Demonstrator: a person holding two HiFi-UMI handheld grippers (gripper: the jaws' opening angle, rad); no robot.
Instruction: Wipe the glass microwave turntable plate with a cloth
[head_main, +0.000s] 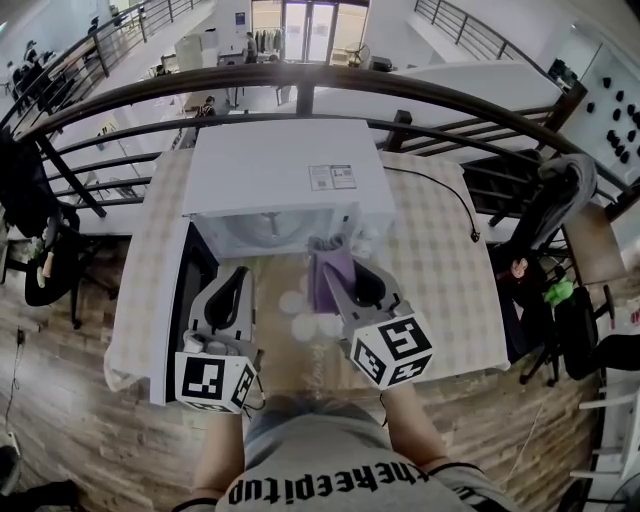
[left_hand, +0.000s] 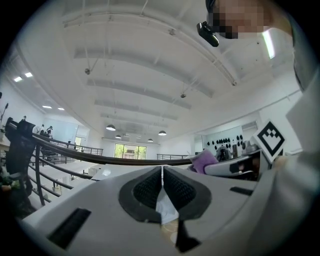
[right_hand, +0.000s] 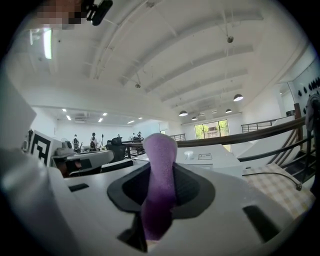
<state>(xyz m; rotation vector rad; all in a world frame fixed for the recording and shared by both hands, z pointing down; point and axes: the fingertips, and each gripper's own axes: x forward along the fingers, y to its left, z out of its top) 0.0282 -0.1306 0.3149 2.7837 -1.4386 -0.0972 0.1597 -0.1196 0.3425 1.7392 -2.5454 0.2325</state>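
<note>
A white microwave (head_main: 285, 170) stands on the checked table, its door (head_main: 178, 300) swung open to the left. In its cavity lies a pale round shape, apparently the glass turntable plate (head_main: 268, 232). My right gripper (head_main: 335, 265) hovers just in front of the opening, shut on a purple cloth (head_main: 333, 278) that sticks up between the jaws (right_hand: 159, 175). My left gripper (head_main: 238, 278) is beside it to the left, in front of the cavity, jaws shut with nothing between them (left_hand: 162, 182). Both grippers point upward and away from the table.
A black cable (head_main: 455, 205) runs across the checked tablecloth (head_main: 440, 290) right of the microwave. A dark curved railing (head_main: 300, 80) passes behind the table. Chairs and bags (head_main: 545, 290) stand at the right, and a wooden floor (head_main: 70, 400) lies to the left.
</note>
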